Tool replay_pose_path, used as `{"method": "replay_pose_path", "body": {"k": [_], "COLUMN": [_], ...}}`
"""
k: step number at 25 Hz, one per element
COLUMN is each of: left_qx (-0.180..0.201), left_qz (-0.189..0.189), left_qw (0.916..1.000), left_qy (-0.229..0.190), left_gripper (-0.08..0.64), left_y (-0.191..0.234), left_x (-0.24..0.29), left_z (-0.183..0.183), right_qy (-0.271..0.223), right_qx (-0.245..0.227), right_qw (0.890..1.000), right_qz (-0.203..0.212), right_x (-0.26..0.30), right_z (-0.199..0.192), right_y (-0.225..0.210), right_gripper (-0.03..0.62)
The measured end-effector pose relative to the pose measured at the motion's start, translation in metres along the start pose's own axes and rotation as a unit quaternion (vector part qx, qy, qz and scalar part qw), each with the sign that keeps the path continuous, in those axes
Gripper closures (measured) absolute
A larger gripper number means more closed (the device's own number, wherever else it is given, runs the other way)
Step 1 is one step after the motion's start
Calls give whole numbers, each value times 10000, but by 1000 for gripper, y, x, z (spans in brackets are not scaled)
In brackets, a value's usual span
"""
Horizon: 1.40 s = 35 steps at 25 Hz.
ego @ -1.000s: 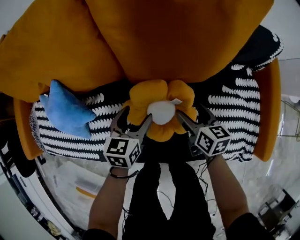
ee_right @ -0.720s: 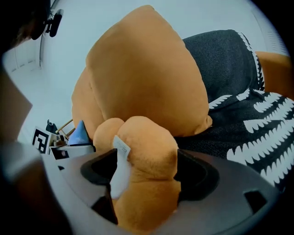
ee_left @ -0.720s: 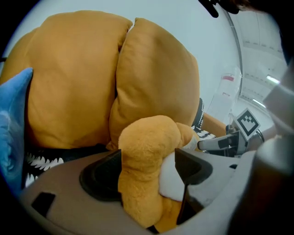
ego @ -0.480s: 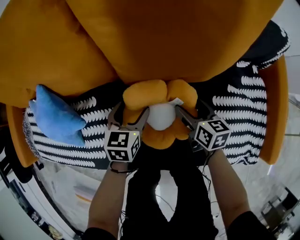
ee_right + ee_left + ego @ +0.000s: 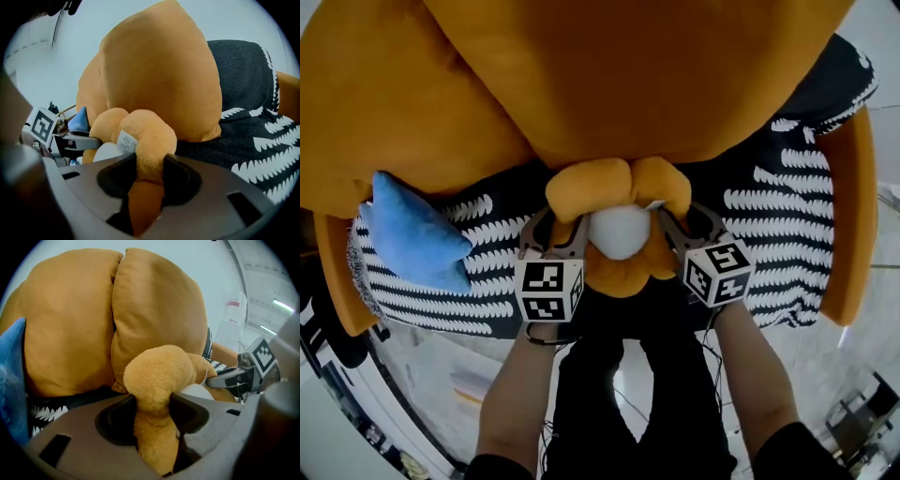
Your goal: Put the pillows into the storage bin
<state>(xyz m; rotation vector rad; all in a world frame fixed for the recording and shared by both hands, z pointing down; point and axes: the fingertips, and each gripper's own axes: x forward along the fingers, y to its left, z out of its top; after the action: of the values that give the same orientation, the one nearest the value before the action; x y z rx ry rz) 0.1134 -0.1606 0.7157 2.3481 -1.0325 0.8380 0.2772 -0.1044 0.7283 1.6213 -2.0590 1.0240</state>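
Observation:
An orange flower-shaped pillow (image 5: 619, 192) with a white centre (image 5: 617, 231) lies on the patterned seat, against two big orange cushions. My left gripper (image 5: 563, 236) has just been closing and is shut on the flower's left petal (image 5: 157, 376); the plush is squeezed between the pads. My right gripper (image 5: 681, 229) has also just been closing and pinches the right petal (image 5: 149, 140), beside its white label (image 5: 125, 140). A blue star-shaped pillow (image 5: 411, 242) rests further left on the seat. No storage bin is in view.
The big orange back cushions (image 5: 581, 84) bulge over the seat behind the flower. A black-and-white patterned throw (image 5: 778, 244) covers the seat, with orange armrests (image 5: 851, 216) either side. My legs stand right at the seat's front edge, over a pale glossy floor (image 5: 441, 375).
Both grippers have sunk onto the flower pillow, and their jaws have gone from wide apart to pinched on its left and right petals. The blue pillow has not moved.

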Motion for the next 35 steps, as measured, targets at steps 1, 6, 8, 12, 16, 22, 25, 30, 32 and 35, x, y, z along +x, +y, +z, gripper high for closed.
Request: {"method": "replay_pose_path", "body": {"k": [1,6,8,12,16,22,25,30,32,35], "left_qx": [-37,-125,-167,-202,-304,-380,-378,-411,-417,-403], "left_qz": [-7,-44,-39,-10,40,151,195,202,206,215], "left_qw": [10000,9999,9999,9998,9994,9984,9980,9969,9962,9949], "left_qy": [13,5,-10,-50,-156,-381,-457,-640,-730,-894], "left_gripper": [357,385,388,396,397,397,397,397,397,397], "left_y": [-2,-16,-20,-28,-32,-25,-28,-29,-30,-32], "left_x": [-3,-24,-35,-57,-86,-134,-164,-208,-227,-255], "left_z": [2,23,31,44,60,105,124,158,173,197], "right_qy": [10,34,35,4,-64,-151,-186,-288,-357,-487], "right_qx": [-23,-119,-144,-190,-267,-519,-572,-738,-797,-896], "right_qw": [10000,9999,9999,9998,9996,9985,9981,9967,9961,9947], "right_qz": [-1,-7,-1,13,35,100,128,152,153,148], "right_x": [-3,-29,-39,-58,-80,-108,-131,-165,-180,-202], "right_z": [2,21,30,48,72,125,145,182,198,224], "right_y": [2,10,15,26,43,78,96,125,137,155], "right_gripper": [448,474,482,497,506,509,509,509,509,509]}}
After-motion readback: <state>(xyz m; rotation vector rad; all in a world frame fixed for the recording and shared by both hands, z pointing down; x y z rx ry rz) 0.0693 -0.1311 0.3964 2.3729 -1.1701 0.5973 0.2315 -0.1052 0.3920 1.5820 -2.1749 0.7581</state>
